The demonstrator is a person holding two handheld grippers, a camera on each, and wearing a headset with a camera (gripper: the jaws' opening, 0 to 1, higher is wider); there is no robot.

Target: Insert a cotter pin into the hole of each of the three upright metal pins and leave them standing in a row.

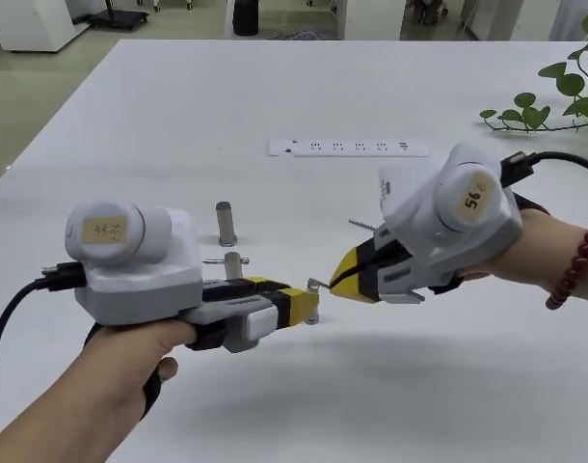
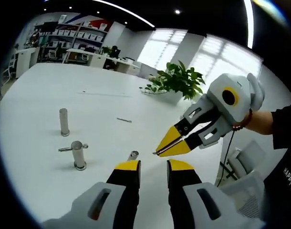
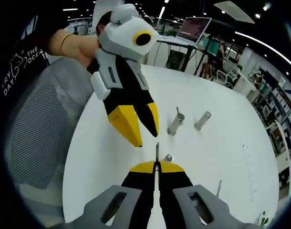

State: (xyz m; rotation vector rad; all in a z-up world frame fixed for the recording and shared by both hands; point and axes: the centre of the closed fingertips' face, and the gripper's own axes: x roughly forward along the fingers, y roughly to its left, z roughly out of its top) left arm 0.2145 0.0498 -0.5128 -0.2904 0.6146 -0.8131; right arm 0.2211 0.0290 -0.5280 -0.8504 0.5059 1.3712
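Right gripper (image 3: 156,166): jaws pressed together on thin steel cotter pin (image 3: 157,151), its tip just short of short upright grey metal pin (image 1: 313,286). Left gripper (image 2: 154,164): jaws spread, that pin standing just ahead of 1 jaw, ungripped. Judged: pin 2 of 3 in hand. Steady the pin first, face its hole to the cotter tip, feed straight. Beyond left gripper: cottered grey metal pin (image 2: 78,155), then bare grey metal pin (image 2: 64,121).
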